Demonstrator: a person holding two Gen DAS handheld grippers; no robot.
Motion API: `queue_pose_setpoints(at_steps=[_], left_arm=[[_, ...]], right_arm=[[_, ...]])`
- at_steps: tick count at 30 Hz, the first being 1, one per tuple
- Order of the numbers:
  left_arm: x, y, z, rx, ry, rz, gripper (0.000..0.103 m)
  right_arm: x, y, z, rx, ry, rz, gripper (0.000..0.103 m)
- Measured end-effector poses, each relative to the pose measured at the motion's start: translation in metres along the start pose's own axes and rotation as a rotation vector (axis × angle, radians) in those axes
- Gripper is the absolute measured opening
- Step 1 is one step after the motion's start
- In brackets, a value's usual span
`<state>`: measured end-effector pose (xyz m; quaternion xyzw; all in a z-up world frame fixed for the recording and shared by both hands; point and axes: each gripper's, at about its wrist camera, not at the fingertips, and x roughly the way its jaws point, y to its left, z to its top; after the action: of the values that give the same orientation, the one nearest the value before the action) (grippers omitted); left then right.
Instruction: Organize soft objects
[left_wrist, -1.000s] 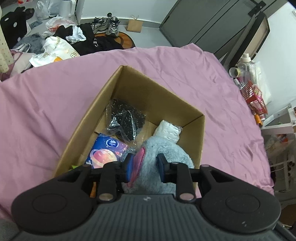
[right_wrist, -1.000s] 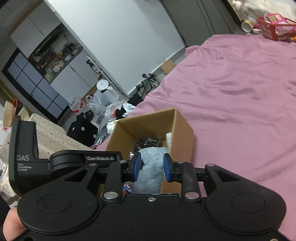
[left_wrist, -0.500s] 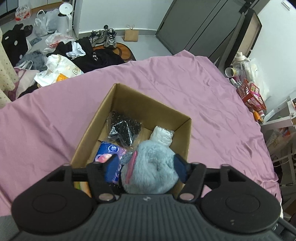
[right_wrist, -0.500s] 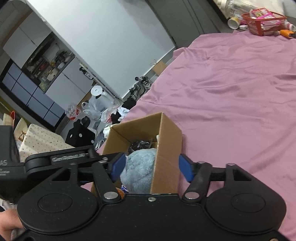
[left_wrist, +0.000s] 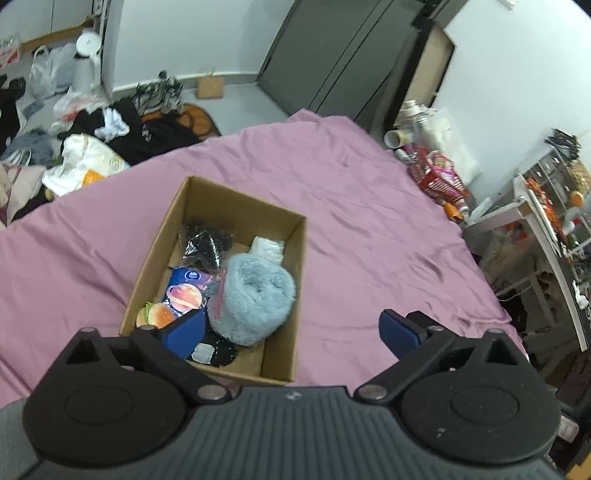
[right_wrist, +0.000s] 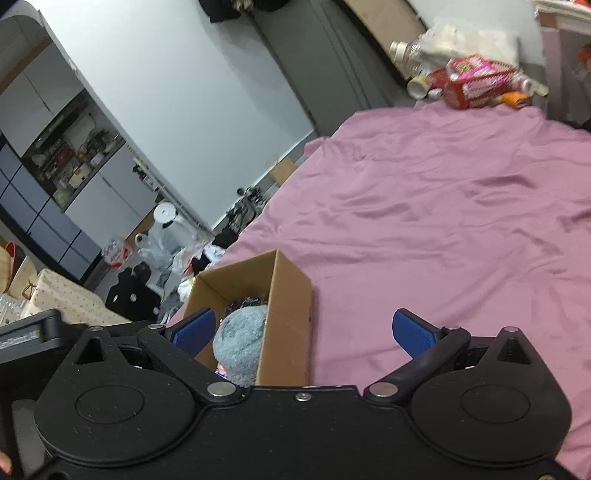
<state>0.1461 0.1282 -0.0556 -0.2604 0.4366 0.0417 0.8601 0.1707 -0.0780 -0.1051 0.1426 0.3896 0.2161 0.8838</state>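
Note:
An open cardboard box (left_wrist: 295, 266) (right_wrist: 290, 306) sits on the pink bed sheet (left_wrist: 369, 229). Inside lies a fluffy grey-blue plush (left_wrist: 253, 295) (right_wrist: 240, 339) beside a black bag (left_wrist: 207, 243), a white packet (left_wrist: 267, 249), a blue printed pack (left_wrist: 184, 291) and a burger-shaped toy (left_wrist: 157, 314). My left gripper (left_wrist: 291, 332) hangs open above the box's near right corner, holding nothing. My right gripper (right_wrist: 303, 332) is open too, just behind the box's near side, with nothing between its blue pads.
The pink sheet (right_wrist: 443, 229) stretches wide to the right of the box. A red basket (left_wrist: 437, 175) (right_wrist: 476, 79) and bottles crowd the bedside at the far right. Clothes and bags (left_wrist: 85, 147) litter the floor beyond the bed. A shelf unit (left_wrist: 550, 206) stands right.
Both grippers opened wide and let go of the grey-blue plush, which now rests in the box. Both pulled up and back from the box.

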Motion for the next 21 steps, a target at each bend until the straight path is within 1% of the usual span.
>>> queue_pose_setpoints(at_steps=[2, 4, 6, 8, 12, 16, 18, 21], left_arm=[[-0.011, -0.004, -0.004, 0.009, -0.011, -0.013, 0.101], [-0.02, -0.007, -0.008, 0.01, -0.02, -0.028, 0.102], [-0.031, -0.011, -0.012, 0.018, -0.033, -0.048, 0.102], [-0.041, -0.014, -0.016, 0.025, -0.041, -0.064, 0.102], [-0.062, -0.02, -0.023, 0.043, -0.069, -0.104, 0.102], [-0.084, -0.027, -0.033, 0.076, -0.096, -0.12, 0.102], [-0.095, -0.029, -0.039, 0.088, -0.112, -0.127, 0.102], [-0.108, -0.029, -0.046, 0.09, -0.116, -0.147, 0.102]], right_arm=[[-0.009, -0.001, -0.002, -0.015, -0.012, -0.017, 0.103], [-0.019, 0.0, -0.004, -0.07, -0.023, -0.065, 0.103], [-0.028, -0.002, -0.006, -0.088, -0.027, -0.087, 0.103], [-0.037, -0.002, -0.008, -0.086, -0.012, -0.091, 0.103], [-0.061, 0.0, -0.01, -0.08, -0.043, -0.103, 0.103], [-0.084, 0.005, -0.015, -0.086, -0.077, -0.116, 0.103], [-0.093, 0.007, -0.019, -0.081, -0.08, -0.12, 0.103], [-0.106, 0.014, -0.024, -0.093, -0.08, -0.129, 0.103]])
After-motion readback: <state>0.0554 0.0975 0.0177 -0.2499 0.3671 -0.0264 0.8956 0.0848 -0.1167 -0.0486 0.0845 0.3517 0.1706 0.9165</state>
